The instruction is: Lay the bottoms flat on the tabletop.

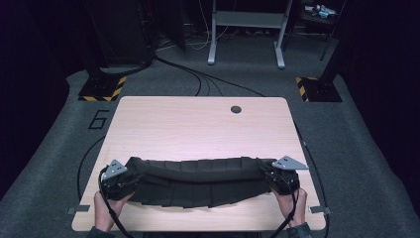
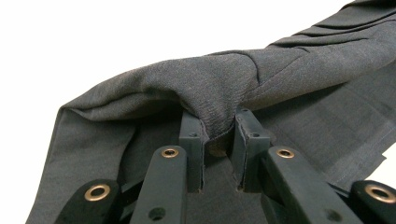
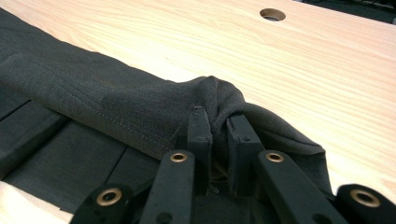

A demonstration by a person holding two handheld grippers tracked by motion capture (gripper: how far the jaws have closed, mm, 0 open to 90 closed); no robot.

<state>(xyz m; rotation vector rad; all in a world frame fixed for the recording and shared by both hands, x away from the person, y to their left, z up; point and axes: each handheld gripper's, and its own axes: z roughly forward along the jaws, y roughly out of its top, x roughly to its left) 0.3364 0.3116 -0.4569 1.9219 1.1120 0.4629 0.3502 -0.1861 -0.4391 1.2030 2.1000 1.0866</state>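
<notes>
We hold a dark grey pleated garment (image 1: 198,181) stretched across the lower part of the wooden table (image 1: 198,124) in the high view, its band sagging slightly in the middle. Our left gripper (image 1: 121,179) sits at the lower left of that frame, its jaws clamped on a bunched fold of the fabric (image 2: 219,93), which rises between the pads in the left gripper view. Our right gripper (image 1: 277,178) sits at the lower right, jaws likewise pinched on a gathered end of the cloth (image 3: 219,100). A round cable hole (image 1: 236,109) lies toward the upper right of the tabletop.
</notes>
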